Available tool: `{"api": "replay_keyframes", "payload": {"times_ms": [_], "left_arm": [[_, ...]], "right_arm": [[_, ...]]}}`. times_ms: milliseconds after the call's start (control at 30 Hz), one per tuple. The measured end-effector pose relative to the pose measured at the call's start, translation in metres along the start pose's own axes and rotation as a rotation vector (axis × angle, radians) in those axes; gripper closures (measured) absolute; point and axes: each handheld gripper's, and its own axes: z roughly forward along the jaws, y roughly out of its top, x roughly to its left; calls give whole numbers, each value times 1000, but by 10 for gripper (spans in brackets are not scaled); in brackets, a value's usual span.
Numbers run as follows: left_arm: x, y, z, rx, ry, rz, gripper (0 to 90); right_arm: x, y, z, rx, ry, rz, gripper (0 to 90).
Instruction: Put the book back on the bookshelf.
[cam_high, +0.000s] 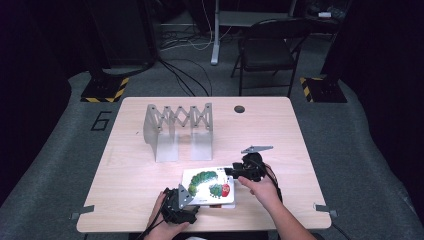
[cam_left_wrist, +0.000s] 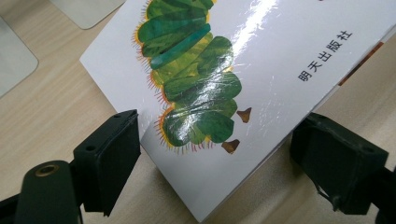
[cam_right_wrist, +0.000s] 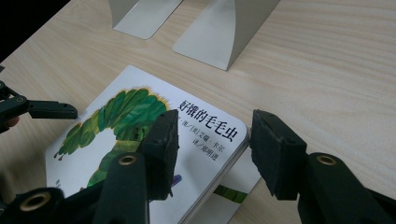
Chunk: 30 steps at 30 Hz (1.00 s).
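Observation:
A white picture book (cam_high: 207, 182) with a green caterpillar on its cover lies near the table's front edge, on top of a second thin book (cam_right_wrist: 229, 193). My left gripper (cam_high: 181, 199) is at the book's near-left corner. In the left gripper view it (cam_left_wrist: 219, 140) is open, its jaws standing either side of that corner of the cover (cam_left_wrist: 261, 51), apart from it. My right gripper (cam_high: 239, 171) is at the far-right corner. It (cam_right_wrist: 215, 135) is open too, one jaw over the cover (cam_right_wrist: 116, 116) and the other over bare table past the edge.
A grey metal expanding book rack (cam_high: 177, 125) stands upright mid-table behind the book, and its base plates (cam_right_wrist: 224, 32) lie close to the book's far edge. A dark cable hole (cam_high: 239, 109) sits at the back. A folding chair (cam_high: 267, 50) is beyond the table.

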Motion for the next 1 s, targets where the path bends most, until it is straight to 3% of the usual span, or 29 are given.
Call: {"api": "replay_keyframes", "payload": {"times_ms": [133, 400, 867, 1000], "left_arm": [[0, 0, 0, -7, -13, 13, 170], [-3, 0, -2, -16, 1, 65, 211], [-2, -1, -1, -35, -12, 74, 223], [-2, -1, 0, -35, -11, 71, 224]], "right_arm": [[0, 0, 0, 3, -1, 5, 520], [0, 0, 1, 2, 0, 5, 520], [-5, -2, 5, 9, 6, 19, 493], [-8, -1, 7, 17, -4, 45, 431]]}}
